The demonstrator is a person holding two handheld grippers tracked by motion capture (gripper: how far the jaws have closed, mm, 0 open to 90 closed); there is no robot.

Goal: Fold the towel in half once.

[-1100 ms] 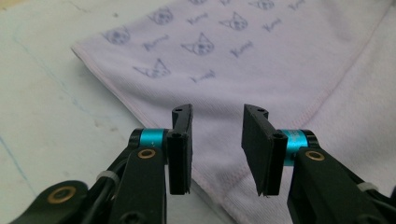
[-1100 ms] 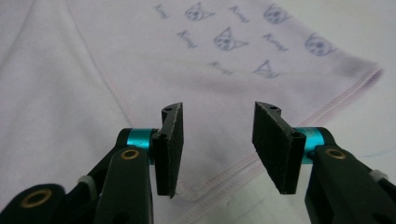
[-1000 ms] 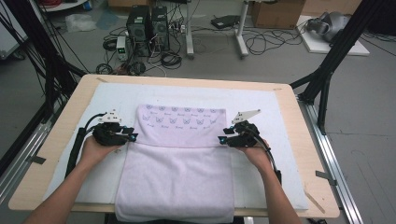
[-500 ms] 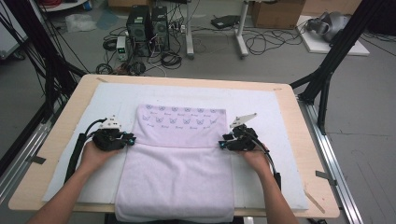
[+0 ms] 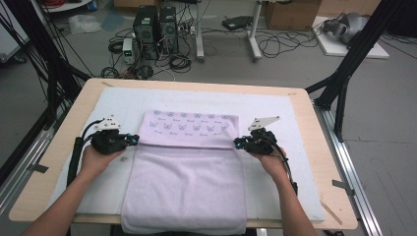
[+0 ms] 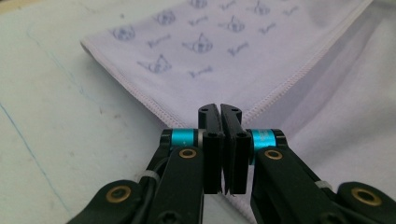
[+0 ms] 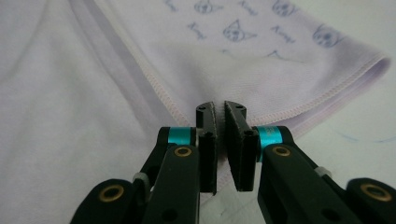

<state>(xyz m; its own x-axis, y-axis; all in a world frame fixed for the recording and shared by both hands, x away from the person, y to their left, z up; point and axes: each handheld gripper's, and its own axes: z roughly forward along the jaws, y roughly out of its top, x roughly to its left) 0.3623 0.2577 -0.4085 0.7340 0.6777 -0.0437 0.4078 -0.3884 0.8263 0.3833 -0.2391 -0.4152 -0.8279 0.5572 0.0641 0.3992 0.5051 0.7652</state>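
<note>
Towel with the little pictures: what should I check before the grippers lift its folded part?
1. Left gripper at the flap's left corner: ok.
2. Right gripper at the flap's right corner: ok.
3. Jaws have just been closing and now stand pressed close together on both: ok.
4. Cloth really pinched between the jaws: cannot tell, the corners are hidden behind them.
5. Towel lies flat, flap edge straight: ok.

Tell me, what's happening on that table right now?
Left gripper and right gripper just closed on towel corners. Printed flap folded over. Nothing blocking.
</note>
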